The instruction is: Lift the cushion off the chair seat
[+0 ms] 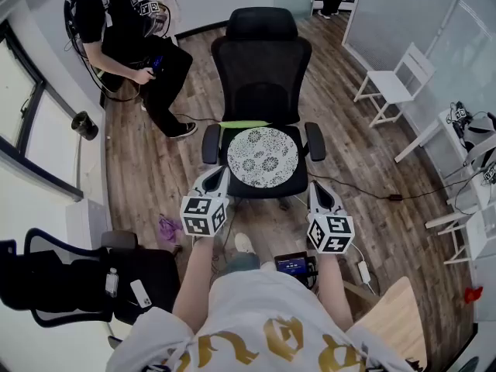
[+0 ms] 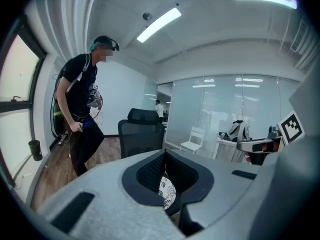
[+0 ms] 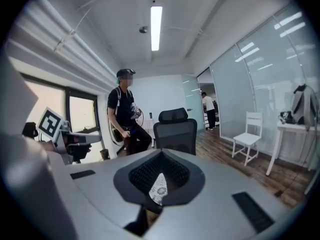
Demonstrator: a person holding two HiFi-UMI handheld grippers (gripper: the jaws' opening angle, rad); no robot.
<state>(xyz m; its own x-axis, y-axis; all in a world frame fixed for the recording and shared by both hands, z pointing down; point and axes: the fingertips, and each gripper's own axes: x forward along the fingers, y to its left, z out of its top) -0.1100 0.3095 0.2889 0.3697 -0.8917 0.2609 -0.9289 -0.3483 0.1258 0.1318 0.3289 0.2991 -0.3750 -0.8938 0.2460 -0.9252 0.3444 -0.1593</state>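
A round white cushion [image 1: 262,156] with a dark floral print lies flat on the seat of a black mesh office chair [image 1: 262,60]. Both grippers hover just short of the seat's front edge, apart from the cushion. My left gripper [image 1: 218,175] is at the seat's front left corner and is shut with nothing in it. At the front right corner, my right gripper [image 1: 316,187] is shut and empty too. In the left gripper view, a sliver of the cushion [image 2: 168,192] shows past the closed left gripper [image 2: 164,153]. The right gripper view shows the cushion [image 3: 158,188] the same way below the closed right gripper [image 3: 161,154].
A person in black [image 1: 128,33] sits at the back left. A white chair [image 1: 394,84] stands to the right, a second black chair [image 1: 74,281] near left. A cable [image 1: 364,192] crosses the wooden floor. A small screen device [image 1: 293,266] lies by my feet. A green strip [image 1: 244,123] lies behind the cushion.
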